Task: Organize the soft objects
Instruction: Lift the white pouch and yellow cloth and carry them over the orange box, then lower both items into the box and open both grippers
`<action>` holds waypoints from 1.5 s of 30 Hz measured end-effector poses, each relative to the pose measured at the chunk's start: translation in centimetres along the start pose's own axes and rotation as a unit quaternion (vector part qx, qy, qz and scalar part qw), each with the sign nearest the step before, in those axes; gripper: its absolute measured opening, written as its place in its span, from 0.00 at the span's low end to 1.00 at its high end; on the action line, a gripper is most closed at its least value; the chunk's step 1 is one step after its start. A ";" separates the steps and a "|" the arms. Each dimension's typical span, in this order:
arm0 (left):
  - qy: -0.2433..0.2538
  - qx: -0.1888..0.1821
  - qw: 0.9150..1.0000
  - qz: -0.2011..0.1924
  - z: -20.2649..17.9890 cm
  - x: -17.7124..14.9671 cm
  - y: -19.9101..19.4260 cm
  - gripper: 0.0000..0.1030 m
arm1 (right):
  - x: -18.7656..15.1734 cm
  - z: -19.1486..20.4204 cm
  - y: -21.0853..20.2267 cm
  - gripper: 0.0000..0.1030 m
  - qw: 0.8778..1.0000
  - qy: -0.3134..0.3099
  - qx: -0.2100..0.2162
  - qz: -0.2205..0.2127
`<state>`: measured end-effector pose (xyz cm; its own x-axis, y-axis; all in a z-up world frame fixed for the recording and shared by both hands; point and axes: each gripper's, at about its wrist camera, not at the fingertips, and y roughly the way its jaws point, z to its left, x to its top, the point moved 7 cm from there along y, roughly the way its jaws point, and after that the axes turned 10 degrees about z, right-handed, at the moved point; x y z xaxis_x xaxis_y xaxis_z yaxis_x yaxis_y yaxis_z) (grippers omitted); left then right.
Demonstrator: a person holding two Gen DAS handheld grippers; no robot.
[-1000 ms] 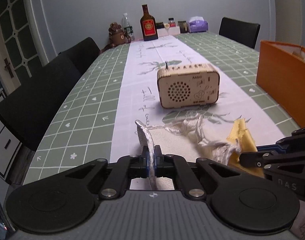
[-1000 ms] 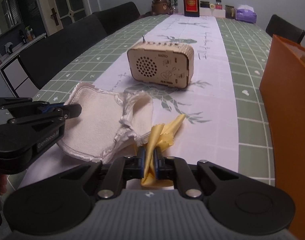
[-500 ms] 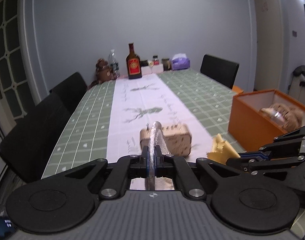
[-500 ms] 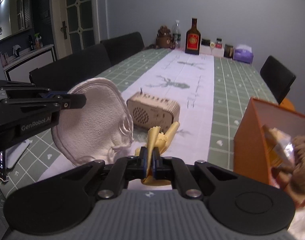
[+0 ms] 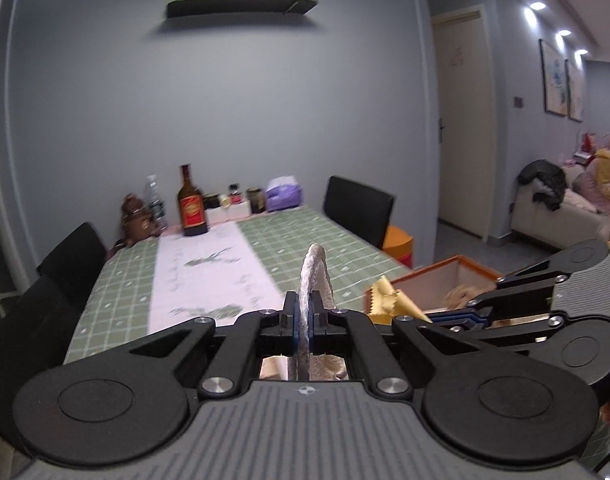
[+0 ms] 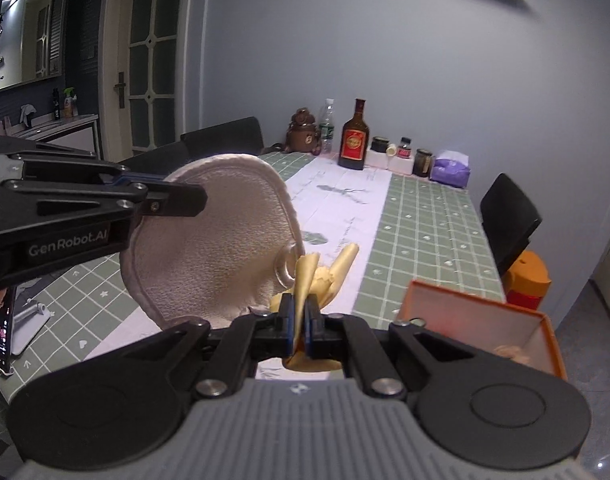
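Above the desk (image 6: 425, 236), your left tongs (image 5: 305, 320) are pinching the beige cloth pad (image 6: 209, 236), while your right tongs (image 6: 301, 320) are pinching the yellow cloth (image 6: 325, 276) near the orange box (image 6: 545, 344).

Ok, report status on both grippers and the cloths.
Left gripper shut on beige cloth. Right gripper shut on yellow cloth. Orange box open, unobstructed.

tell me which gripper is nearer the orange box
Right. The right gripper, holding the yellow cloth, is beside the orange box; the left gripper, holding the beige cloth, is farther off.
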<state>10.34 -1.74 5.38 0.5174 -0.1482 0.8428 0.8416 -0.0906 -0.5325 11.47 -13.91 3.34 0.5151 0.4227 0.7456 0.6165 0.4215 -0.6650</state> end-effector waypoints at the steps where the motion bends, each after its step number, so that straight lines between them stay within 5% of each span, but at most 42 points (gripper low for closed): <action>1: 0.004 -0.009 1.000 -0.005 -0.8 0.6 0.0 0.04 | 0.1 -0.7 -0.5 0.02 1.000 0.000 -0.007 0.000; 11: 0.030 -0.150 0.988 0.002 -9.1 4.0 2.7 0.04 | -1.1 -9.2 -4.0 0.02 0.994 0.017 -0.102 0.025; 18: 0.038 -0.214 0.972 0.094 -13.9 1.6 9.9 0.04 | -5.9 -13.2 -2.0 0.02 0.989 0.056 -0.096 0.099; 29: 0.122 -0.172 0.955 0.210 -16.4 -2.6 16.4 0.04 | -11.2 -15.1 4.9 0.02 0.974 0.093 -0.014 0.208; 37: 0.177 -0.152 0.931 0.282 -17.8 -4.9 19.3 0.04 | -12.5 -15.3 7.5 0.02 0.965 0.098 0.012 0.241; 45: 0.178 -0.145 0.915 0.331 -17.9 -6.9 21.7 0.05 | -13.6 -15.2 9.7 0.02 0.958 0.102 0.026 0.266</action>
<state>22.25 -20.29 -13.41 0.7720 -0.5722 0.2767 0.2589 -0.1144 -0.9591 19.49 -27.77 -12.64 0.8569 0.4262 0.2900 0.2067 0.2313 -0.9507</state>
